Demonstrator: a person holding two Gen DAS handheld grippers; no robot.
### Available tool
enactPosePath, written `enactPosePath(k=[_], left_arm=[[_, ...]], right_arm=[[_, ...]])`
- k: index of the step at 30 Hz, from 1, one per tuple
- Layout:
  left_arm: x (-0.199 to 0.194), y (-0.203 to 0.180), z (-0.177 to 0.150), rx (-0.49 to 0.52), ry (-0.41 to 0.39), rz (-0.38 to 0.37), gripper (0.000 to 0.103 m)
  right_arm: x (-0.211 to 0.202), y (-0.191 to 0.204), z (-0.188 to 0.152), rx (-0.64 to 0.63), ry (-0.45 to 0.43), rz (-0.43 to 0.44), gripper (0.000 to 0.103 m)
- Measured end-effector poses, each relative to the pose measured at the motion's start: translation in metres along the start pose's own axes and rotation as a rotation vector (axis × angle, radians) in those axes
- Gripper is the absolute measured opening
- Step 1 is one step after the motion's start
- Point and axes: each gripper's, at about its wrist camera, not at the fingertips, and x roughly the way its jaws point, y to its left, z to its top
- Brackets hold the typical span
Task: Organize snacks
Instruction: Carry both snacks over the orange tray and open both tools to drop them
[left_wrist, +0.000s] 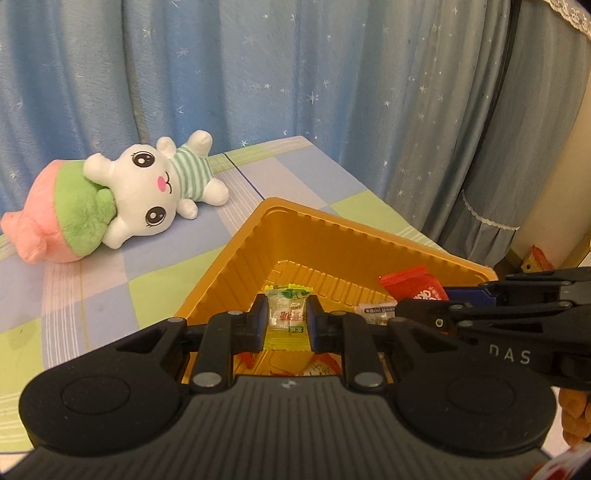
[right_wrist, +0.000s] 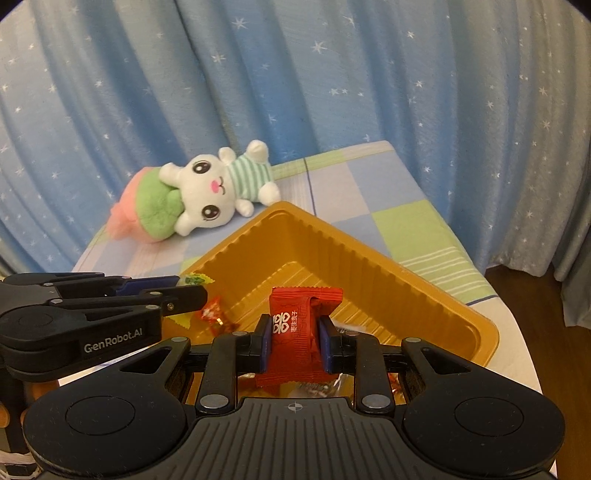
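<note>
A gold plastic tray (left_wrist: 243, 243) sits on the checked tabletop; it also shows in the right wrist view (right_wrist: 332, 243). My left gripper (left_wrist: 286, 319) is shut on a yellow-green candy packet (left_wrist: 286, 317) and holds it over the tray's near part. My right gripper (right_wrist: 295, 332) is shut on a red snack packet (right_wrist: 295, 332) above the tray. In the left wrist view the right gripper (left_wrist: 480, 295) comes in from the right with the red packet (left_wrist: 413, 288). In the right wrist view the left gripper (right_wrist: 177, 291) comes in from the left. Several small wrapped sweets (right_wrist: 214, 314) lie in the tray.
A white plush rabbit with a pink and green peach (left_wrist: 110, 199) lies at the far left of the table (left_wrist: 110, 280), also seen in the right wrist view (right_wrist: 192, 195). Blue starred curtains (left_wrist: 258, 74) hang close behind. The table's right edge (right_wrist: 517, 317) drops to a wooden floor.
</note>
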Motion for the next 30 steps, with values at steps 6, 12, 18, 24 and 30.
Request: enactPosePath(k=[6,12,18,24,30], left_arm=[[0.021,0.000,0.005,0.004,0.022,0.002,0.019],[0.033,0.000,0.005,0.005,0.032,0.000,0.020],[0.032,0.006,0.000,-0.009,0.043,-0.004,0.023],[0.021,0.019,-0.003,-0.044,0.040,-0.001,0.023],[0.009,0.031,-0.004,-0.076,0.030,0.014,0.024]], right_arm=[[0.010,-0.008,0.005,0.018,0.004,-0.013,0.026],[0.014,-0.012,0.006,0.033,0.005,-0.019,0.026],[0.016,-0.013,0.004,0.042,0.016,-0.018,0.027],[0.019,-0.010,0.003,0.034,0.029,-0.012,0.027],[0.023,-0.006,0.004,0.017,0.034,-0.008,0.027]])
